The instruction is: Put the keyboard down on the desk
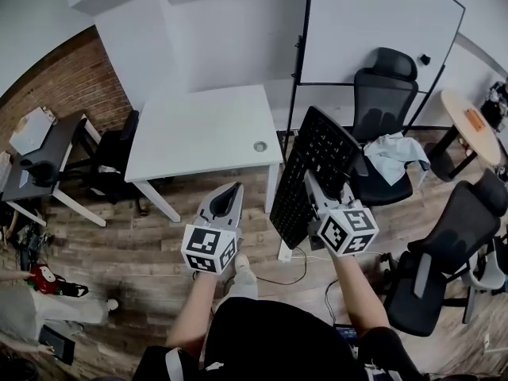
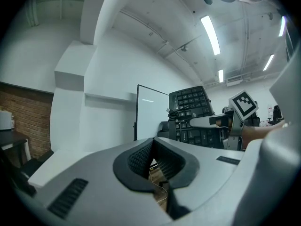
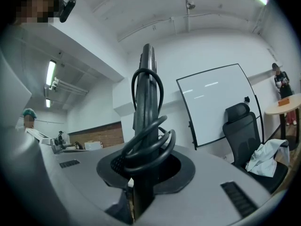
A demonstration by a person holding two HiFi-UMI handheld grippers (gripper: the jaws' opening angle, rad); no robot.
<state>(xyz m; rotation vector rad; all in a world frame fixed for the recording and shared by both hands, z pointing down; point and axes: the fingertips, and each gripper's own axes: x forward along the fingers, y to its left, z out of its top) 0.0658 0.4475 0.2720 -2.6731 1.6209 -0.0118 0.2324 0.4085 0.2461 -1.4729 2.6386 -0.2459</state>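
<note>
In the head view, the keyboard (image 1: pixel 313 173) was held on edge in the air, off the right side of the white desk (image 1: pixel 198 133) and well above the wooden floor, not touching the desktop. The right gripper (image 1: pixel 315 187) held it near its lower half, while the left gripper (image 1: pixel 232 193) hung beside it, apart from the keyboard and in front of the desk's near edge. A small round grommet (image 1: pixel 260 146) sat near the desk's right edge; the rest of the top looked bare. In the left gripper view, the left gripper's (image 2: pixel 153 161) jaws stood pressed together with nothing between them, and the keyboard (image 2: pixel 190 102) showed off to the right, keys facing this camera. In the right gripper view, the right gripper (image 3: pixel 141 173) was clamped on the keyboard (image 3: pixel 146 93), which rose edge-on straight up from the jaws, with its coiled cable (image 3: pixel 150 145) looped round it just above the pads. To set it down well, the keyboard would probably need carrying over the bare middle of the desk, turning flat with the keys up, and lowering until its underside rested fully before the jaws let go. The loose coil could catch under it, so it was best kept to one side.
</note>
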